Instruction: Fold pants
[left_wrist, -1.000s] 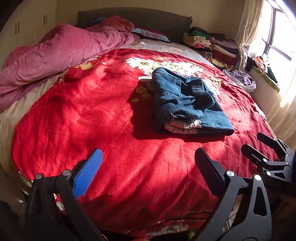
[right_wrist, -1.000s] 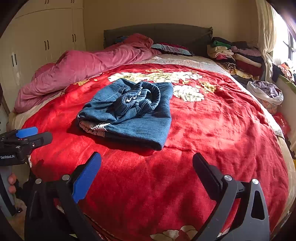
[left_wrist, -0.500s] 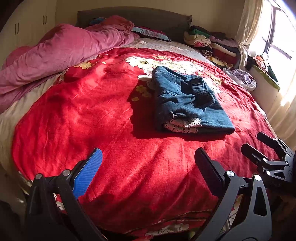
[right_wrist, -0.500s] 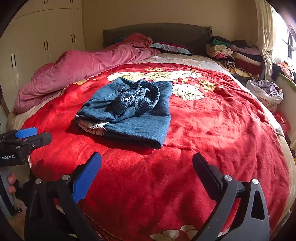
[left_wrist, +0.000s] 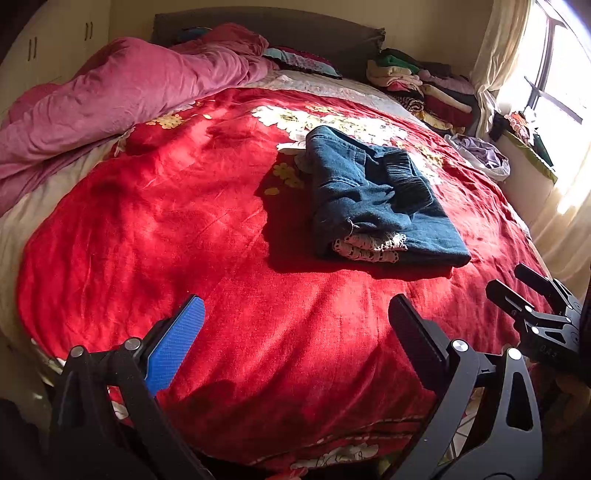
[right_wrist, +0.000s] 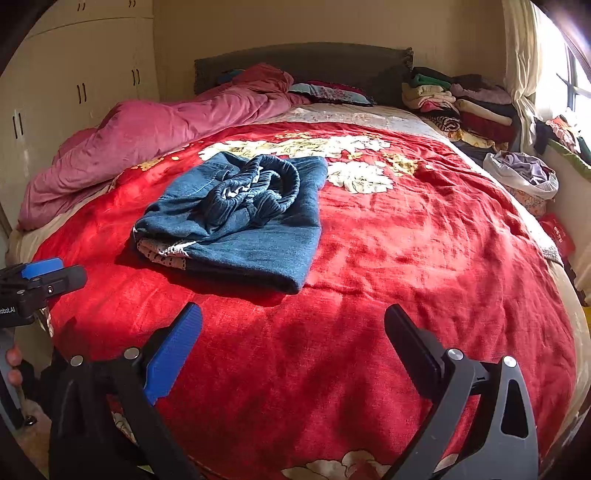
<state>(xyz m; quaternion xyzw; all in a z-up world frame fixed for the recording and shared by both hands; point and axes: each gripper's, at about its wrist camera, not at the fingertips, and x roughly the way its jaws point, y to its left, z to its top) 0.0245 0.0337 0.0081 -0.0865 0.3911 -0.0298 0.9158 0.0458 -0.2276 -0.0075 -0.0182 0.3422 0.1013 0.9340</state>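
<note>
Left wrist view first: the left gripper (left_wrist: 295, 314) has its jaws spread wide with nothing between them, hanging over the near edge of the red blanket (left_wrist: 184, 229). The pants (left_wrist: 373, 199) sit folded in a blue bundle up around 1 o'clock from it, well apart, flat on the blanket with a lacy white bit poking out of the near end. The right gripper (left_wrist: 517, 284) pokes in at 3 o'clock, jaws apart too, holding nothing. A pink duvet (left_wrist: 122, 92) is bunched up at 10 o'clock and a stack of clothes (left_wrist: 424, 85) sits at about 1 o'clock by the headboard. Right wrist view: the right gripper (right_wrist: 293, 321) is wide open and empty above the blanket (right_wrist: 424, 258), and the pants (right_wrist: 243, 214) lie around 11 o'clock from it, not touching, waistband scrunched on top. The left gripper (right_wrist: 40, 275) shows at 9 o'clock at the bed's edge. Duvet (right_wrist: 159, 136) at 10 o'clock, clothes stack (right_wrist: 461, 103) at 1 o'clock, a bag of laundry (right_wrist: 521, 173) at 2 o'clock.
</note>
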